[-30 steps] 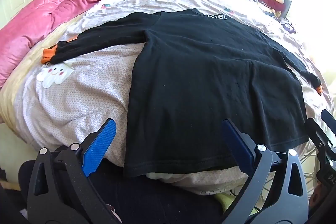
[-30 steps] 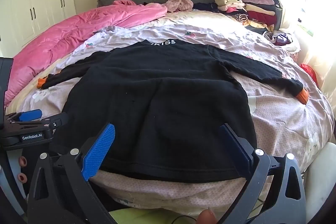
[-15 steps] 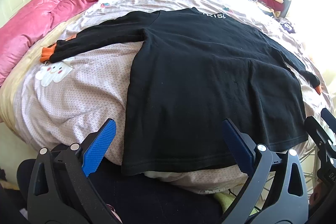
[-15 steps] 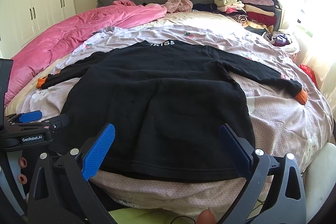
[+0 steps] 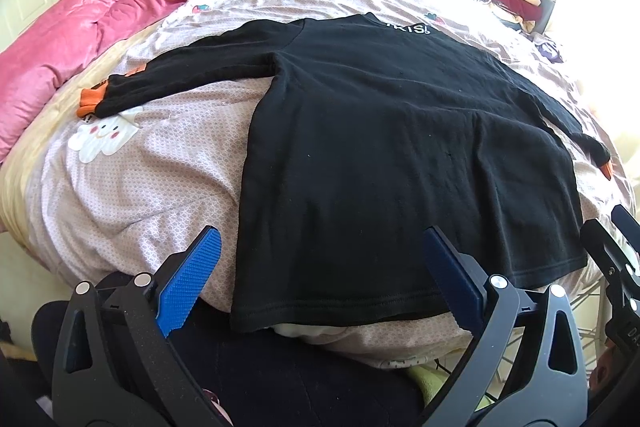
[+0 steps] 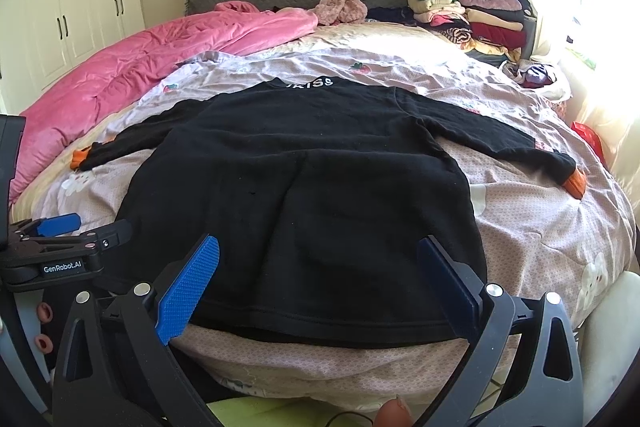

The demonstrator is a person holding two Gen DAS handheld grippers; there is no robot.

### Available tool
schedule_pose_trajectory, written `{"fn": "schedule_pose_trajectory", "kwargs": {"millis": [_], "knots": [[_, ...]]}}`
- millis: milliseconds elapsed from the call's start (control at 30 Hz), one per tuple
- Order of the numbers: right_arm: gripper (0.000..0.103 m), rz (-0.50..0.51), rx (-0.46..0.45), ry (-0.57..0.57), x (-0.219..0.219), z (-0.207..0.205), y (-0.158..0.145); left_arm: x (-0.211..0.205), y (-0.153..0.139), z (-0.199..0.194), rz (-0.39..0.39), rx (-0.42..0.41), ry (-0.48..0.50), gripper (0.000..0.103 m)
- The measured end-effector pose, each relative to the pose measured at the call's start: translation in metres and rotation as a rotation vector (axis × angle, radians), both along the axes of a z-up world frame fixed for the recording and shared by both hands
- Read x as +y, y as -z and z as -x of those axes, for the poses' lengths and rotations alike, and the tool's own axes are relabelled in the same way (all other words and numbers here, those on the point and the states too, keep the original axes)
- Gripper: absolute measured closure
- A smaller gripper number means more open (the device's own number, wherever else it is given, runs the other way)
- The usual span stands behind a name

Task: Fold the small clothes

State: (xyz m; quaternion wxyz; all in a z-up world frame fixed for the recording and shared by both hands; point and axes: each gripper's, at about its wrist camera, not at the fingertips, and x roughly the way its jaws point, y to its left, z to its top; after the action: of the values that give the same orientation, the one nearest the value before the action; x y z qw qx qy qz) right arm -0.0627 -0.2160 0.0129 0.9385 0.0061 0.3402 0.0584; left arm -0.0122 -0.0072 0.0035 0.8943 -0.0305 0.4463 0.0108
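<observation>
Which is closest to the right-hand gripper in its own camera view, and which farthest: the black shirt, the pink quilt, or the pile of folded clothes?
From the right gripper:
1. Black shirt, its hem just ahead of the fingers.
2. Pink quilt, off to the left.
3. Pile of folded clothes, far right by the headboard.

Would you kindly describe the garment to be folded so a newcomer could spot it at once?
Start at the bed with its pale patterned cover. Spread flat across its near half lies a black long-sleeved top, hem toward the cameras and both sleeves out. Unlike the pink quilt and the stacked clothes by the headboard, it has orange cuffs and white lettering at the neck.
</observation>
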Motion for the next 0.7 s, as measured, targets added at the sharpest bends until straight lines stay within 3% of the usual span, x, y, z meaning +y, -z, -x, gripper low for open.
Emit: {"fn": "schedule_pose_trajectory", "kwargs": {"millis": [700], "knots": [[0.004,-0.002,-0.005,-0.008,0.0003,0.0014,-0.0013,-0.0007,0.0022,-0.0013,0.007,0.013,0.009,0.009]]}}
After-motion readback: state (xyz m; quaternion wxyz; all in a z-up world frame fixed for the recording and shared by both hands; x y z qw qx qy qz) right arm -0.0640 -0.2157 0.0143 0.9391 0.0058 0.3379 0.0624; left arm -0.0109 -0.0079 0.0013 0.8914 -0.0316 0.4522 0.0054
